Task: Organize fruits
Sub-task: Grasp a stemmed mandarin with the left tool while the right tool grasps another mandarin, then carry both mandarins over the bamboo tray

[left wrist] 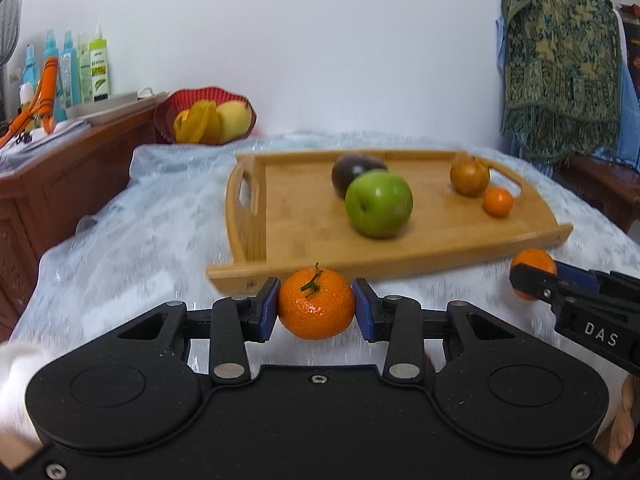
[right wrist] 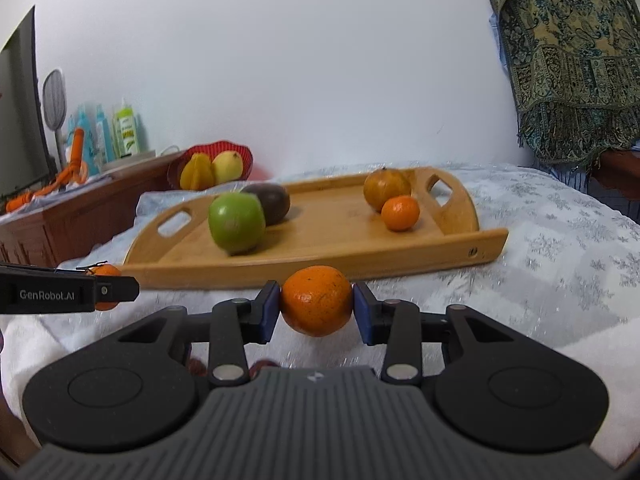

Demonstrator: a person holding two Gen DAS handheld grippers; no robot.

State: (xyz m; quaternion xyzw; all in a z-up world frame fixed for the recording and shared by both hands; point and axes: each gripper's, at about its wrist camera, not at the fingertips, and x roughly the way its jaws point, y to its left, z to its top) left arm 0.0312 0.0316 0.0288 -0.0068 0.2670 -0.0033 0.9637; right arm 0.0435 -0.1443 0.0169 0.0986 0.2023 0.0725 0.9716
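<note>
While the left gripper (left wrist: 316, 306) is clamping a stemmed mandarin (left wrist: 316, 304) between its blue pads, only its own camera is showing that green stem. The right gripper (right wrist: 316, 302) is squeezing a second mandarin (right wrist: 316, 300), both hovering just short of the wooden tray (left wrist: 400, 256) holding a green apple (left wrist: 379, 204). "DAS" is showing in the left view, "GenRobot.AI" in the right. A pale patterned cloth (right wrist: 560, 248) is covering the surface beneath a white wall.

Apple (left wrist: 379, 204) before passion fruit (left wrist: 352, 168) on tray (left wrist: 304, 216); basket (left wrist: 176, 104) behind, left.
</note>
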